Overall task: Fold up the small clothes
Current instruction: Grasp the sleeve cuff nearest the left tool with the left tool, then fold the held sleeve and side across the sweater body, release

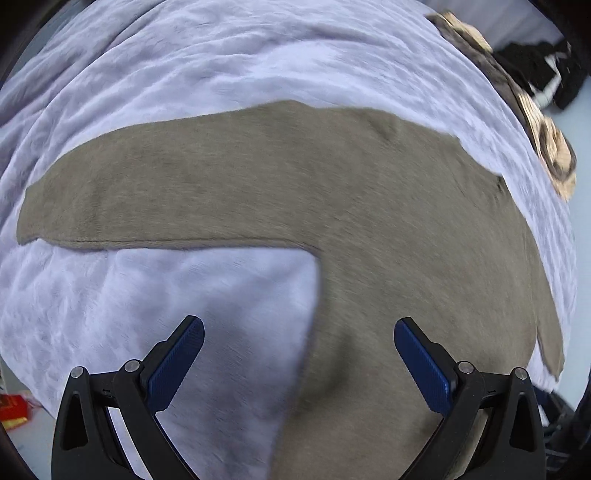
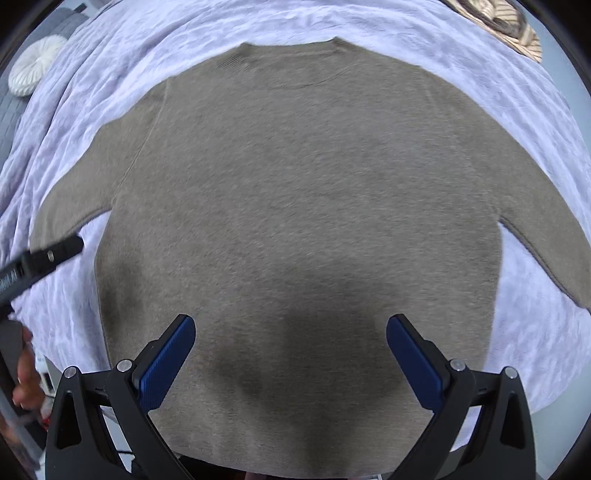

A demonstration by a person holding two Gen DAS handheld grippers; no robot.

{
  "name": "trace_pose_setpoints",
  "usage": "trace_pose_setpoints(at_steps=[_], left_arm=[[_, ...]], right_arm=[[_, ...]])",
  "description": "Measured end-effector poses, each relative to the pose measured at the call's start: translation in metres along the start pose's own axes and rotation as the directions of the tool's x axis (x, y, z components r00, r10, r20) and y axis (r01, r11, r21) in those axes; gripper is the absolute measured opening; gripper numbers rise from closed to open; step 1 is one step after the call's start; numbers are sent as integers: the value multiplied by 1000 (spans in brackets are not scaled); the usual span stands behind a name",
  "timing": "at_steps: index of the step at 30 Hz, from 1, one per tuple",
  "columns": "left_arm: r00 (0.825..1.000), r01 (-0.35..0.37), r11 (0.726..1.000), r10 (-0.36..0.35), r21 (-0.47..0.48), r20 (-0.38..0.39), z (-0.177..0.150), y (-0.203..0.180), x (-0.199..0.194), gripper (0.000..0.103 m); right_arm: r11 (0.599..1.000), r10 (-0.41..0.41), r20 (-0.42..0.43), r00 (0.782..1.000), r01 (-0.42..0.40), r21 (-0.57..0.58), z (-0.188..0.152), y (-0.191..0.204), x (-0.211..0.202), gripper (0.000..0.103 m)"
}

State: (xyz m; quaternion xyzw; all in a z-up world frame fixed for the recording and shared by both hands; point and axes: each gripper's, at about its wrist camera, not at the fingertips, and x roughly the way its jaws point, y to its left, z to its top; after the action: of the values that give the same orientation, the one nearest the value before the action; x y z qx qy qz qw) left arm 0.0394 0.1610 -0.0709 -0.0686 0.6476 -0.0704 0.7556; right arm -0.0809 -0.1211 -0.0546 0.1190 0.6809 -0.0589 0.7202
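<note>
Your soft taupe knit sweater (image 2: pixel 295 192) lies flat and unfolded on the pale lavender blanket (image 2: pixel 532 332); every fold remains. Your left gripper (image 1: pixel 299 363) and right gripper (image 2: pixel 290 360) hover spread, holding nothing.

No legible text, labels or numbers on anything

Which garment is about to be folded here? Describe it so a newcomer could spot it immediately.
A pale lavender blanket covers the surface. Spread flat on it lies the taupe sweater, sleeves out to both sides, collar farthest from the right gripper. Unlike the patterned cloth at the blanket's edge, it is plain.
</note>
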Motion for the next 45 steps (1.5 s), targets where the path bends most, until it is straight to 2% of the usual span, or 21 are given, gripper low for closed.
trace_pose_setpoints(at_steps=[4,7,11,13,14,15,16,17,18,19,20,22,25,29,32,35,38,40,42,43,45], left_arm=[[998,9,995,-3,-103,60,15,57,7,103],[996,29,978,-10,-206,91,25,104,21,103],[990,97,927,-53,-362,130,34,160,41,103],[979,156,893,-83,-422,188,38,182,45,102],[974,163,886,-72,-435,216,39,189,44,98],[971,142,884,-36,-446,238,42,193,42,82],[969,120,882,-5,-455,245,45,196,42,60],[966,121,880,2,-460,260,47,199,42,48],[960,135,879,-2,-458,279,48,201,42,20],[956,155,881,-18,-448,294,50,202,42,6],[951,161,883,-20,-440,307,50,203,39,6],[939,153,907,-9,-393,344,51,197,27,6],[912,171,948,-49,-268,408,54,169,0,6],[876,197,978,-144,-69,460,61,108,-37,6],[851,237,966,-259,107,457,70,38,-53,6],[840,277,923,-368,269,399,76,-43,-48,6],[846,304,873,-432,382,313,71,-122,-29,6],[863,323,839,-451,438,228,64,-174,-5,6],[895,287,827,-411,483,172,49,-212,19,6],[923,237,829,-354,507,148,42,-231,37,6],[960,169,827,-261,536,99,24,-247,70,7]], right_arm=[[999,22,-15,1000,-23,-45,-2,24,14,103],[996,34,-14,999,-35,-88,-3,42,22,103],[990,38,-14,999,-39,-134,-3,63,33,103],[988,43,-21,999,-46,-149,-2,71,38,103],[986,50,-23,998,-53,-157,-2,76,40,103],[984,56,-22,998,-59,-168,-3,80,41,103],[982,58,-21,998,-61,-177,-4,84,42,103],[980,61,-18,998,-63,-188,-3,88,43,103],[977,69,-14,998,-70,-200,-3,92,44,103],[975,78,-12,997,-78,-209,-4,95,45,103],[973,86,-12,996,-86,-216,-4,98,46,103],[968,103,-8,995,-102,-229,-4,104,47,103],[963,129,8,992,-123,-241,-6,104,44,103],[964,159,72,985,-139,-226,-2,100,35,103],[971,163,125,979,-136,-196,7,83,24,103],[983,153,180,972,-131,-129,14,54,14,103],[993,119,234,965,-115,-30,17,11,3,103],[994,94,254,963,-105,33,17,-21,-3,103],[990,70,263,962,-100,101,16,-53,-2,103],[987,59,259,964,-96,130,15,-67,1,103],[979,45,244,969,-91,180,11,-93,8,103]])
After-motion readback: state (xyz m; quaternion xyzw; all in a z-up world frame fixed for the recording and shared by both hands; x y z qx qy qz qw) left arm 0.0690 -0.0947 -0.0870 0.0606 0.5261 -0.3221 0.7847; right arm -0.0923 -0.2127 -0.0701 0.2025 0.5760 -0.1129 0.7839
